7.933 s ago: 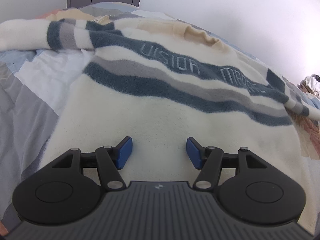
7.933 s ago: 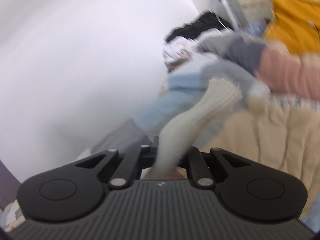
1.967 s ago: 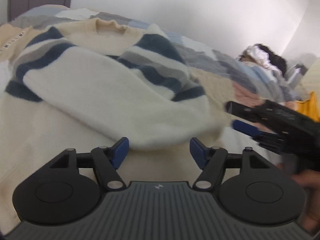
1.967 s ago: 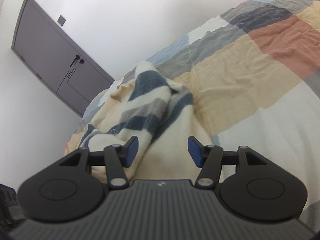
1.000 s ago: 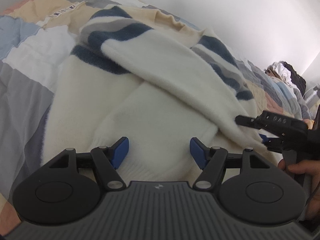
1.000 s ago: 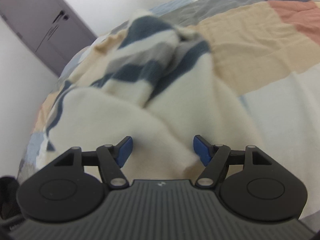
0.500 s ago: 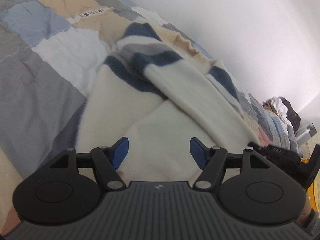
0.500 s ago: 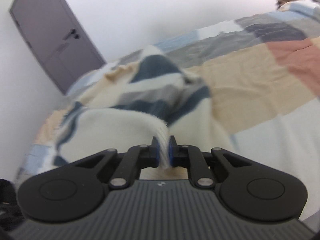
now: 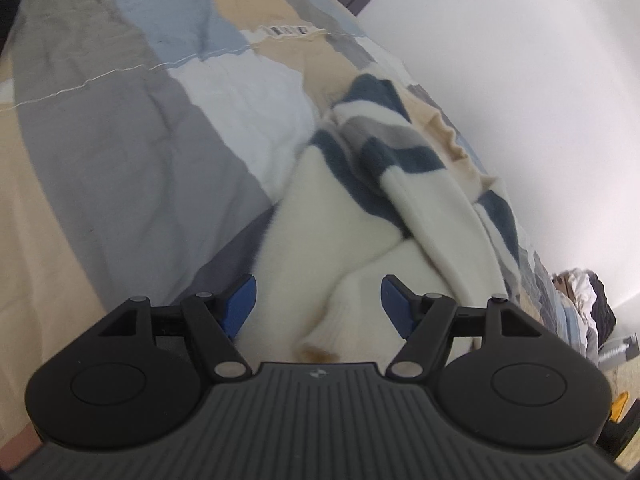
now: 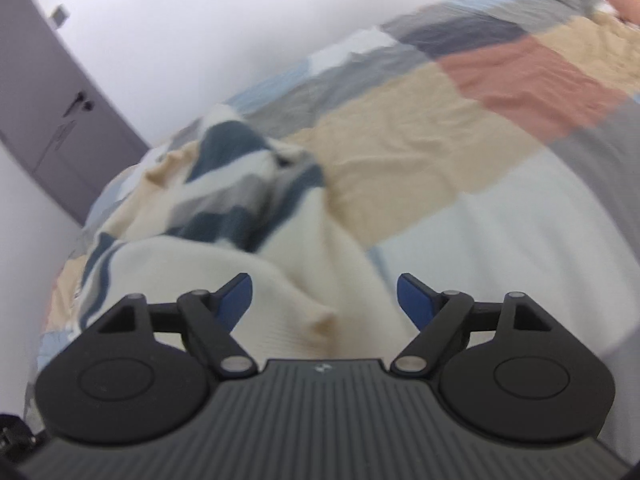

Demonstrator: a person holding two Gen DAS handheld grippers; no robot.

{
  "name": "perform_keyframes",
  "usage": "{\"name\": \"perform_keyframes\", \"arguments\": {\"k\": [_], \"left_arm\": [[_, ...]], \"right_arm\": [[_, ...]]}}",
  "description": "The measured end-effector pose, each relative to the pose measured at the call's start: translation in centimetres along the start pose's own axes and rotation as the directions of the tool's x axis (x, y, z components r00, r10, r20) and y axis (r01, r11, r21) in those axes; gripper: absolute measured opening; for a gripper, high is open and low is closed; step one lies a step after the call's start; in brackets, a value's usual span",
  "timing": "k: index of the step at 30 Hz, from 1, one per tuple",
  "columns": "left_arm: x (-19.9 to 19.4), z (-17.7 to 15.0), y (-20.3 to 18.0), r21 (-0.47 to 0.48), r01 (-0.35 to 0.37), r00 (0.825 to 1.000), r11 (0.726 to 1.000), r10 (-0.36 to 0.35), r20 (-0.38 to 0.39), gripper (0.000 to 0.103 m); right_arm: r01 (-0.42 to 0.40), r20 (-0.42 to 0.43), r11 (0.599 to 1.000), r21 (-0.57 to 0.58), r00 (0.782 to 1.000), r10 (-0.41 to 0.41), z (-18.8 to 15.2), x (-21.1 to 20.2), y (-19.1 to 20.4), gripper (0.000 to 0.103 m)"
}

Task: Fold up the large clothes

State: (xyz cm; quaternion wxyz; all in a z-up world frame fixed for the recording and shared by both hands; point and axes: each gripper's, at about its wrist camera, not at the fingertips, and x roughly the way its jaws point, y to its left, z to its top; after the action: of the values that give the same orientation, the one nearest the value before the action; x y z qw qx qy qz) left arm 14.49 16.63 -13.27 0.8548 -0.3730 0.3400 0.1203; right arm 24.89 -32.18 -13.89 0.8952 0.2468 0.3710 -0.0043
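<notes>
Right wrist view: right gripper (image 10: 324,300) just opened wide, cream sweater (image 10: 280,272) below, unheld; left gripper (image 9: 318,300) wide too.

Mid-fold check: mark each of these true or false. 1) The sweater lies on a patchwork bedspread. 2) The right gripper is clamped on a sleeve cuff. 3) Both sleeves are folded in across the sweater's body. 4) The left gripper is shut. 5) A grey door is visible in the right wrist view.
1) True. The cream sweater with navy and grey stripes lies on the patchwork bedspread.
2) False. The right gripper is open; its jaws have just been opening and the sleeve cuff lies loose between them.
3) True. Both sleeves cross over the body.
4) False. The left gripper is open, nothing pinched.
5) True. The grey door stands at the left.
</notes>
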Motion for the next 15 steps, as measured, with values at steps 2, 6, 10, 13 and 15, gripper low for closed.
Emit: {"name": "perform_keyframes", "arguments": {"k": [2, 6, 10, 13, 15], "left_arm": [[0.0, -0.2, 0.6, -0.02, -0.019, 1.0, 1.0, 0.019, -0.011, 0.075], [0.7, -1.3, 1.4, -0.039, -0.043, 0.998, 0.998, 0.04, -0.056, 0.076], [2.1, -2.8, 2.4, -0.131, -0.003, 0.989, 0.991, -0.016, -0.145, 0.081], [2.2, -3.5, 1.7, -0.097, -0.022, 0.99, 0.995, 0.008, -0.14, 0.082], [2.2, -3.9, 1.2, -0.086, -0.001, 0.989, 0.996, -0.012, -0.145, 0.083]], "right_arm": [[0.04, -0.041, 0.998, 0.038, 0.998, -0.039, -0.3, 0.3, -1.0, 0.081], [0.057, -0.153, 0.99, 0.129, 0.988, -0.037, -1.5, 1.8, -2.4, 0.083], [-0.017, -0.208, 0.986, 0.166, 0.977, 0.051, -3.0, 2.0, -2.4, 0.083], [-0.106, -0.256, 0.974, 0.199, 0.954, 0.156, -4.0, 2.0, -2.1, 0.083], [-0.163, -0.285, 0.965, 0.207, 0.933, 0.219, -4.5, 2.0, -1.5, 0.083]]}}
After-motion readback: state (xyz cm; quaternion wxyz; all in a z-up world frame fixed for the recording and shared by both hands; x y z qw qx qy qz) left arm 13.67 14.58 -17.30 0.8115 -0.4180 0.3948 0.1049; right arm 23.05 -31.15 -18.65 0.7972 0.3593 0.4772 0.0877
